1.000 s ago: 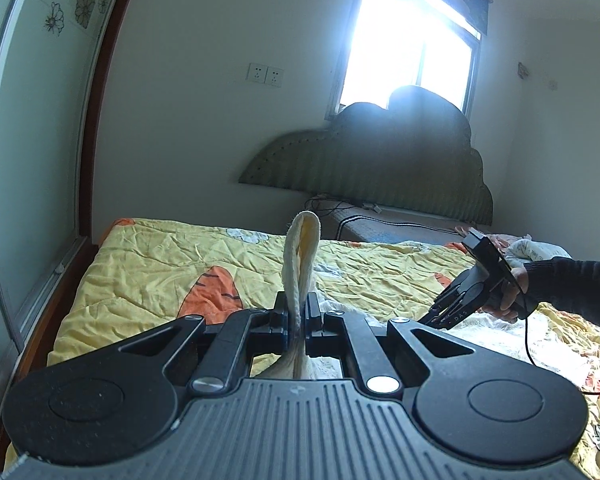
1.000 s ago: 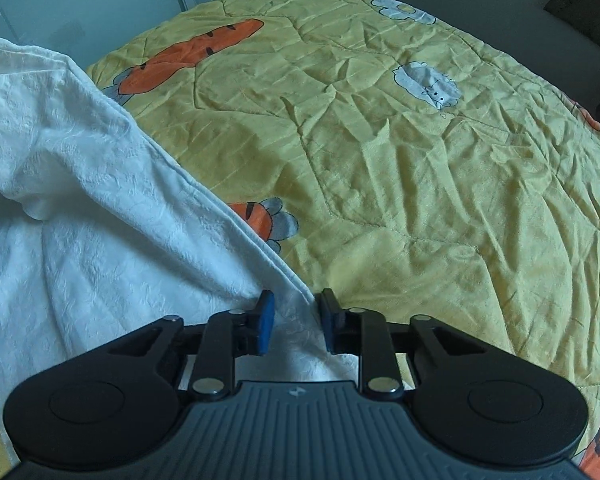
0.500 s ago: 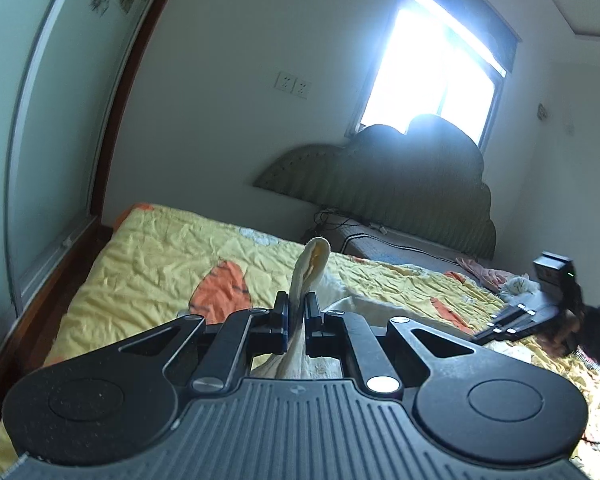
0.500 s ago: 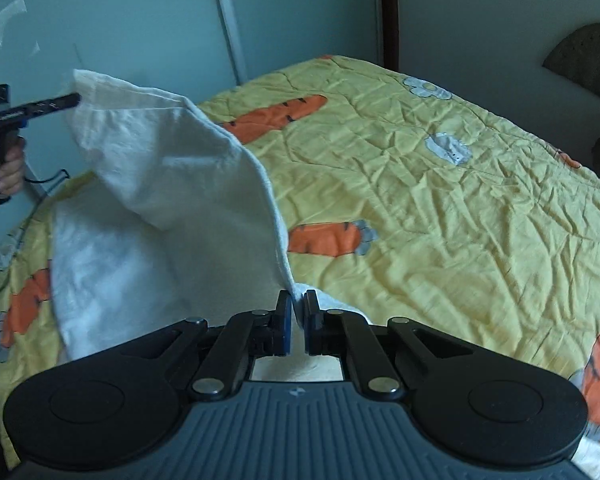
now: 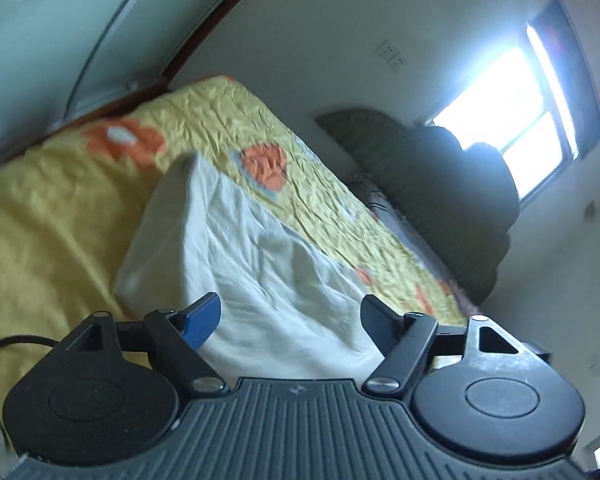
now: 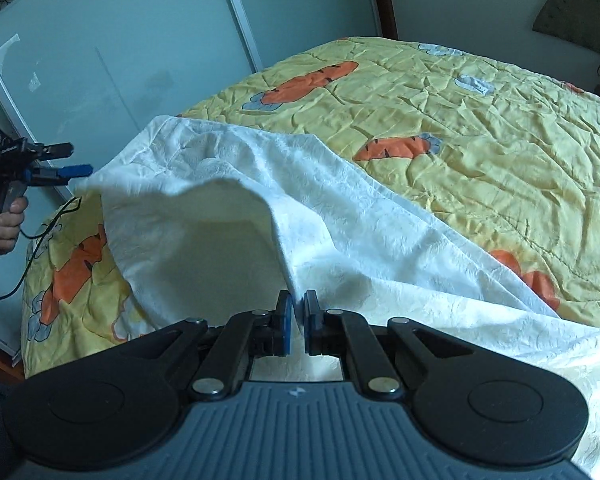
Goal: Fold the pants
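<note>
White pants [image 6: 340, 216] lie spread over the yellow bed, one part lifted into a fold. My right gripper [image 6: 296, 312] is shut on a pinch of the pants' edge near the bottom of the right wrist view. In the left wrist view my left gripper [image 5: 290, 316] has its jaws opening wide, nothing pressed between the pads, and the white pants [image 5: 252, 256] lie beyond them. From the right wrist view the left gripper [image 6: 74, 160] shows at the far left, held by a hand [image 6: 4, 220], its fingertips next to the corner of the cloth.
The yellow quilt [image 6: 480, 128] with orange carrot prints covers the bed. Sliding wardrobe doors [image 6: 120, 60] stand along the bed's far side. A padded headboard [image 5: 440, 184] and a bright window [image 5: 512, 92] are at the bed's head. A black cable [image 6: 32, 248] hangs from the left gripper.
My left gripper let go of the pants, opened, rolled and dropped toward the bed. My right gripper carried its pinch of cloth sideways, and the lifted fold sank lower.
</note>
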{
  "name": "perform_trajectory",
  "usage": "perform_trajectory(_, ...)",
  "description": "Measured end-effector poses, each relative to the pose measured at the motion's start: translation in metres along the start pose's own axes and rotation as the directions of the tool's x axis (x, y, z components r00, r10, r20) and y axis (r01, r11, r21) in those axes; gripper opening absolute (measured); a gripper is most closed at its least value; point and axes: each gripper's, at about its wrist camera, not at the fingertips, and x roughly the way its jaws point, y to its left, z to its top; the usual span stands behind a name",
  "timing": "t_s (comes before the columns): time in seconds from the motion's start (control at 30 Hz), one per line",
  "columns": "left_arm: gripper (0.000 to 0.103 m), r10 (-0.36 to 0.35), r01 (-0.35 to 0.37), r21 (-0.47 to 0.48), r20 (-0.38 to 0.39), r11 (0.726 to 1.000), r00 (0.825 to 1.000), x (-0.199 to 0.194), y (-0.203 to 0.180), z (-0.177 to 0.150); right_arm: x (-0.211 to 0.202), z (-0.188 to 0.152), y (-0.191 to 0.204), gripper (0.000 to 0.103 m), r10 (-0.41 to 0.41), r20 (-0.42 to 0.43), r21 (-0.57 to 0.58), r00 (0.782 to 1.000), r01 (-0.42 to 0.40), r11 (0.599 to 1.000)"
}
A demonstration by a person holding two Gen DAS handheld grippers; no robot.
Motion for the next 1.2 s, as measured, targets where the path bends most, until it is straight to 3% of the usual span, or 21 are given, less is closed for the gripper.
perform_trajectory(0.1, 0.077, -0.095, 0.095, -0.115, 0.009, 0.989, 0.995, -0.013, -0.005, -0.023, 0.001, 0.001, 0.0, 0.005, -0.002, 0.008, 0.002, 1.0, 0.002, 1.0)
perform_trajectory(0.17, 0.079, -0.131, 0.134, -0.219, 0.027, 0.966, 0.991, -0.013, -0.007, -0.042, 0.0, 0.005, -0.001, 0.005, -0.002, 0.015, 0.012, 1.0, 0.002, 1.0)
perform_trajectory(0.3, 0.079, 0.01, 0.017, -0.403, 0.065, 0.915, 0.998, -0.004, 0.002, -0.063, -0.004, 0.011, -0.003, 0.005, 0.003, 0.025, 0.026, 1.0, -0.004, 1.0)
perform_trajectory(0.4, 0.079, 0.138, -0.082, -0.565, 0.057, 0.821, 0.989, 0.003, 0.022, -0.062, -0.006, 0.013, -0.003, 0.005, -0.001, 0.024, 0.028, 1.0, 0.0, 1.0)
perform_trajectory(0.47, 0.076, 0.154, -0.083, -0.606, 0.066, 0.791, 0.986, 0.005, 0.029, -0.058, -0.007, 0.013, -0.003, 0.005, -0.006, 0.027, 0.025, 1.0, 0.005, 1.0)
perform_trajectory(0.53, 0.072, 0.204, -0.137, -0.579, 0.051, 0.804, 0.978, 0.01, 0.029, -0.048, -0.007, 0.013, -0.001, 0.005, -0.01, 0.029, 0.024, 1.0, 0.01, 1.0)
perform_trajectory(0.57, 0.061, 0.222, -0.156, -0.565, 0.051, 0.811, 0.974, 0.011, 0.028, -0.045, -0.007, 0.013, -0.001, 0.005, -0.011, 0.029, 0.024, 1.0, 0.01, 1.0)
perform_trajectory(0.6, 0.041, 0.235, -0.169, -0.554, 0.05, 0.815, 0.971, 0.012, 0.028, -0.042, -0.007, 0.013, -0.001, 0.005, -0.013, 0.029, 0.025, 0.999, 0.012, 1.0)
perform_trajectory(0.67, 0.021, 0.276, -0.226, -0.526, 0.016, 0.82, 0.961, 0.015, 0.025, -0.035, -0.007, 0.012, 0.0, 0.005, -0.02, 0.028, 0.025, 0.999, 0.02, 0.999)
perform_trajectory(0.73, 0.007, 0.306, -0.264, -0.474, 0.012, 0.84, 0.952, 0.015, 0.019, -0.031, -0.008, 0.012, 0.003, 0.005, -0.035, 0.028, 0.012, 0.999, 0.035, 0.999)
perform_trajectory(0.9, 0.006, 0.347, -0.319, -0.29, 0.05, 0.902, 0.937, 0.014, -0.011, 0.001, -0.025, 0.019, 0.018, 0.005, -0.09, 0.058, -0.053, 0.994, 0.093, 0.994)
perform_trajectory(1.03, 0.006, 0.296, -0.269, -0.163, 0.17, 0.949, 0.94, -0.003, -0.034, 0.04, -0.057, 0.014, 0.049, 0.005, -0.108, 0.091, -0.133, 0.99, 0.12, 0.984)
perform_trajectory(1.1, 0.006, 0.292, -0.278, -0.113, 0.132, 0.954, 0.947, 0.003, -0.025, 0.05, -0.051, -0.002, 0.065, 0.005, -0.083, 0.029, -0.161, 0.996, 0.087, 0.983)
perform_trajectory(1.2, 0.006, 0.386, -0.384, -0.139, -0.013, 0.913, 0.922, 0.034, 0.016, 0.046, -0.014, -0.031, 0.081, 0.005, -0.092, -0.085, -0.195, 0.992, 0.074, 0.978)
